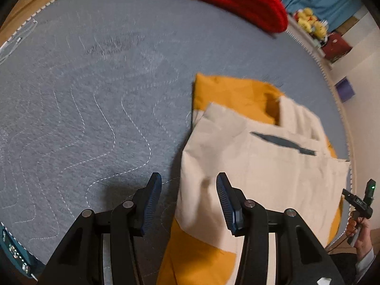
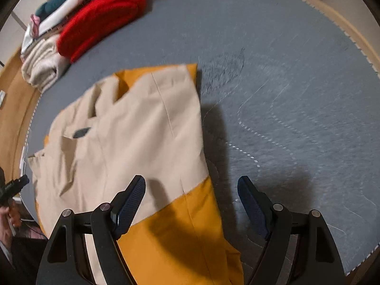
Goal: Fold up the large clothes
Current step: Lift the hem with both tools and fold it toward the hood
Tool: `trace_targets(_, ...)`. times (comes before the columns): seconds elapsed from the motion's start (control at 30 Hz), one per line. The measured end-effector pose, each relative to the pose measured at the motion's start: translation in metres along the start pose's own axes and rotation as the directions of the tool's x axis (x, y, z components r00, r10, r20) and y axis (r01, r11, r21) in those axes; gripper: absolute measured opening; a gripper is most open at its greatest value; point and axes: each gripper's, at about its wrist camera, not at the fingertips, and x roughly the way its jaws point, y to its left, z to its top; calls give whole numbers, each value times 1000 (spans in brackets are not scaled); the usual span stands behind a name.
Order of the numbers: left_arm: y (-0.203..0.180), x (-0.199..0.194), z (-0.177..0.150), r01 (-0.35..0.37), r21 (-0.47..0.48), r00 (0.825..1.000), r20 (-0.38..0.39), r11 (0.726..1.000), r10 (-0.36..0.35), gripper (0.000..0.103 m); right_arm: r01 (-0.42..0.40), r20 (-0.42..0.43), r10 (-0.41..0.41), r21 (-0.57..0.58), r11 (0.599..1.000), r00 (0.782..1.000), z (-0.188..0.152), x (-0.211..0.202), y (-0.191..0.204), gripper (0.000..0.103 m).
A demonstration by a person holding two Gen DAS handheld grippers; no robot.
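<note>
I have the beige and mustard garment (image 1: 256, 166) lying partly folded on the grey-blue quilted mat (image 1: 95, 95), well short of the red knit (image 1: 237, 0) at the mat's far edge. My left gripper (image 1: 188, 204) hangs released over the garment's edge, nothing between its pads. My right gripper (image 2: 192, 209) is spread wide above the garment's mustard corner (image 2: 180, 237), also holding nothing.
</note>
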Motion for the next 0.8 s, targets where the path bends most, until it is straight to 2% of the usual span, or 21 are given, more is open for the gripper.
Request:
trace_targets(0.07, -1, 13, 2, -5, 16, 999, -44, 1000, 6, 45, 11, -12, -11, -11, 1000, 1000, 2, 8, 4, 73)
trace_targets(0.13, -7, 19, 4, -29, 65, 999, -43, 997, 31, 44, 5, -13, -5, -22, 1000, 1000, 3, 11, 9, 47)
trace_targets(0.17, -8, 20, 5, -28, 75, 999, -39, 997, 31, 41, 6, -5, -6, -29, 1000, 1000, 4, 9, 11, 37)
trace_targets(0.2, -9, 20, 6, -16, 81, 999, -31, 997, 18, 24, 12, 5, -12, -37, 999, 1000, 6, 9, 14, 17)
trace_targets(0.23, -10, 19, 7, -5, 88, 1000, -28, 996, 8, 14, 17, 22, -16, -48, 999, 1000, 7, 6, 16, 12)
trace_targets(0.3, -12, 13, 10, -18, 101, 1000, -3, 995, 18, 3, 16, 62, -13, -56, 998, 998, 10, -2, 23, 7)
trace_targets(0.33, -14, 9, 10, -16, 106, 1000, 10, 994, 15, 2, 13, 80, -9, -54, 998, 997, 11, -6, 24, 5)
trace_targets(0.4, -18, -12, 14, -4, 110, 996, 91, 994, -6, 1, -5, 159, 11, -40, 999, 987, 14, -27, 27, 4)
trace_targets(0.53, -13, -41, 26, 19, 50, 970, 242, 999, -30, 1, -29, 331, 21, 18, 999, 943, 19, -63, 25, 3)
trace_targets(0.6, -18, -43, 32, -8, 51, 956, 293, 999, -8, 1, -27, 382, 13, 33, 999, 924, 26, -68, 23, 3)
trace_targets(0.67, -23, -34, 40, -50, 60, 954, 300, 997, 30, 1, -10, 386, -8, 44, 999, 922, 35, -62, 24, 3)
trace_targets(0.8, -26, -17, 57, -77, 41, 946, 317, 996, 60, 1, 8, 367, -33, 68, 998, 930, 54, -38, 26, 3)
